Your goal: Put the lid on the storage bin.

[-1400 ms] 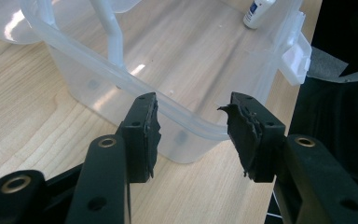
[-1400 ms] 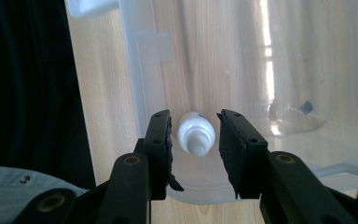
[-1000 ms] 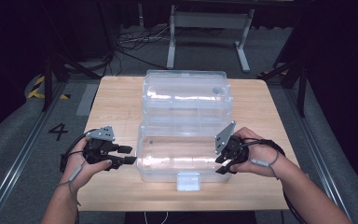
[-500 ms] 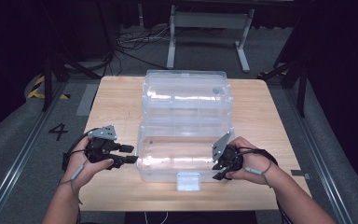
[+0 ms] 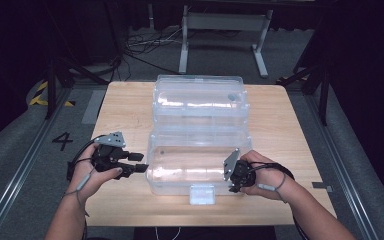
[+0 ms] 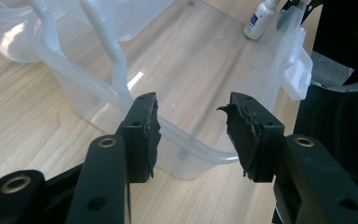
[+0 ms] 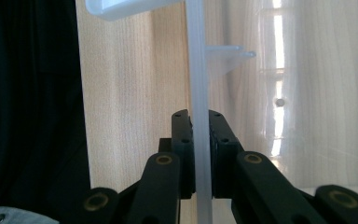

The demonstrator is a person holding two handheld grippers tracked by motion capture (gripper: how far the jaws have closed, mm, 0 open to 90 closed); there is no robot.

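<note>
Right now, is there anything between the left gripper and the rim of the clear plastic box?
Nothing visible. The left gripper has its jaws open with the rim of the clear plastic box just ahead of them, bare. The right gripper is shut on the opposite wall.

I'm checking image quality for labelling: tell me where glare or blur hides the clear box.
High view: glare streaks on the clear box, dark surroundings. Left gripper view: a bright reflection on the box floor, fingers sharp. Right gripper view: the right gripper is shut on the box rim; the wall behind is washed out.

Left gripper (image 5: pixel 139 163) jaws apart; right gripper (image 5: pixel 236 186) seemingly just clamped.
</note>
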